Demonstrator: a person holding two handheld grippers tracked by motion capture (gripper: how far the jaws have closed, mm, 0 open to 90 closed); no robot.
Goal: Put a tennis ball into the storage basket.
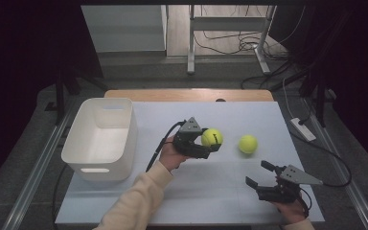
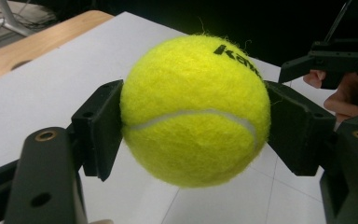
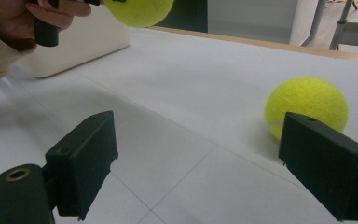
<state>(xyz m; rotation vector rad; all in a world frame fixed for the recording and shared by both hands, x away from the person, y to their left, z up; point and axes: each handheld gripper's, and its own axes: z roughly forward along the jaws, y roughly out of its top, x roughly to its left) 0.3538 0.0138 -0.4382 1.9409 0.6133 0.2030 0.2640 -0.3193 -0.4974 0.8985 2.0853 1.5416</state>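
1. The landmark is the white plastic bin [image 1: 103, 136], a deep open-topped tub with a handle slot, standing on the left part of the white-topped table [image 1: 196, 196].
2. The left gripper [image 1: 210, 143] is to the right of the bin, a short way off, raised above the table top.
3. Its two black jaws are clamped on a fuzzy yellow-green tennis ball [image 1: 212, 137] with black lettering, one pad on each side of the ball.
4. In the left gripper view that held ball [image 2: 196, 109] sits squarely between the pads, its white seam running across the middle, clear of the surface below.
5. A second yellow-green tennis ball [image 1: 248, 144] lies on the table farther right of the bin, just beyond the held one and apart from it.
6. The right gripper [image 1: 260, 175] is the farthest thing from the bin, near the table's front right corner, low over the surface.
7. Its jaws stand wide apart with nothing between them.
8. In the right gripper view the loose ball [image 3: 307, 105] rests on the table past the right-hand jaw, not touching it, and the bin [image 3: 81, 39] shows at the far left behind the person's hand [image 3: 16, 21].
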